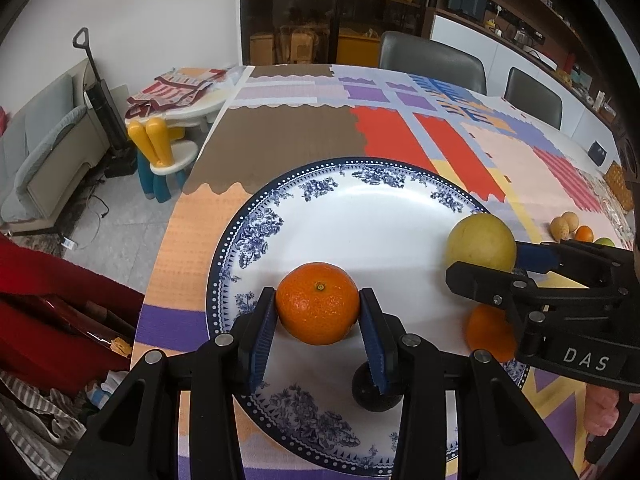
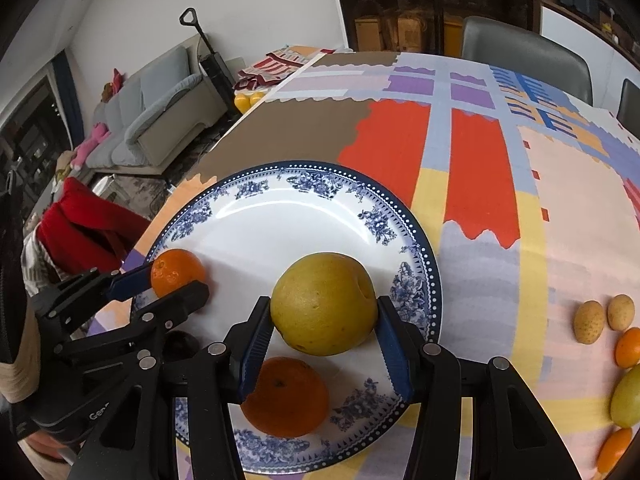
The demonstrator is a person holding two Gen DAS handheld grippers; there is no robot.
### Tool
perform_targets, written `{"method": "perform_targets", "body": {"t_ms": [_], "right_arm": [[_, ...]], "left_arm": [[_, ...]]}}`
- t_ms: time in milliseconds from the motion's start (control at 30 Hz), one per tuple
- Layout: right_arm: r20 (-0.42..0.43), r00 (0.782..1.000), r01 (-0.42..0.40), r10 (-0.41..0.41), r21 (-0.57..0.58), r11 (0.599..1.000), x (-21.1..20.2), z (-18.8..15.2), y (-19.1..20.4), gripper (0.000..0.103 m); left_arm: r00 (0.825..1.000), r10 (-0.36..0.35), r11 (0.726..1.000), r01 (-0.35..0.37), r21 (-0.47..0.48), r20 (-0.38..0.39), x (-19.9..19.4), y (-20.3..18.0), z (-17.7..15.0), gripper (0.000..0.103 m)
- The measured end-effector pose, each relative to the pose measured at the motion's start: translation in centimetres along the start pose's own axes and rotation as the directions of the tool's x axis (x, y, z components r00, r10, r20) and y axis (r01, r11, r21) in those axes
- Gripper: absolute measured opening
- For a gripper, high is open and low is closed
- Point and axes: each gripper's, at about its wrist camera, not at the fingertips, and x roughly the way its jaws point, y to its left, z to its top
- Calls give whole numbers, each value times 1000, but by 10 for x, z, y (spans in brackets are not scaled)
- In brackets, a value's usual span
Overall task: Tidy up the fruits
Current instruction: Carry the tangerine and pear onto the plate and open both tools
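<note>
A blue-and-white floral plate [image 1: 360, 208] [image 2: 280, 216] lies on the patchwork tablecloth. My left gripper [image 1: 319, 312] is shut on a small orange [image 1: 318, 308] [image 2: 176, 272] and holds it over the plate's left part. My right gripper [image 2: 325, 312] is shut on a yellow pear [image 2: 324, 304] [image 1: 480, 244] over the plate's right part. A second orange [image 2: 286, 396] [image 1: 488, 332] and a dark round fruit [image 1: 374, 392] [image 2: 180, 346] rest on the plate's near side.
Loose fruits lie on the cloth at the right: two brown kiwis [image 2: 602, 318], an orange [image 2: 628, 346], a yellow-green fruit [image 2: 628, 400] and another orange [image 2: 614, 450]. Grey chairs [image 1: 432, 60] stand beyond the table. The table's left edge [image 1: 168, 240] drops to the floor.
</note>
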Motion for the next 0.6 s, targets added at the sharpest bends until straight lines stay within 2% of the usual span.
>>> {"method": "perform_targets", "body": {"t_ms": [167, 300, 367, 533, 600], "right_arm": [[2, 1000, -1, 1, -1, 1000, 0, 0, 0, 53], [22, 1000, -6, 6, 11, 1000, -6, 0, 0, 55], [51, 999, 11, -11, -2, 1000, -16, -1, 2, 63], [135, 990, 31, -29, -16, 999, -51, -6, 5, 63], [161, 986, 40, -38, -9, 999, -64, -9, 3, 68]], "left_arm": [[1000, 10, 1000, -10, 5, -1, -2, 0, 0, 42], [999, 31, 999, -31, 10, 44, -17, -2, 1, 54], [997, 41, 999, -42, 15, 66, -27, -3, 1, 55], [989, 51, 998, -55, 29, 138, -59, -14, 2, 60], [985, 38, 998, -45, 36, 168, -73, -22, 0, 61]]}}
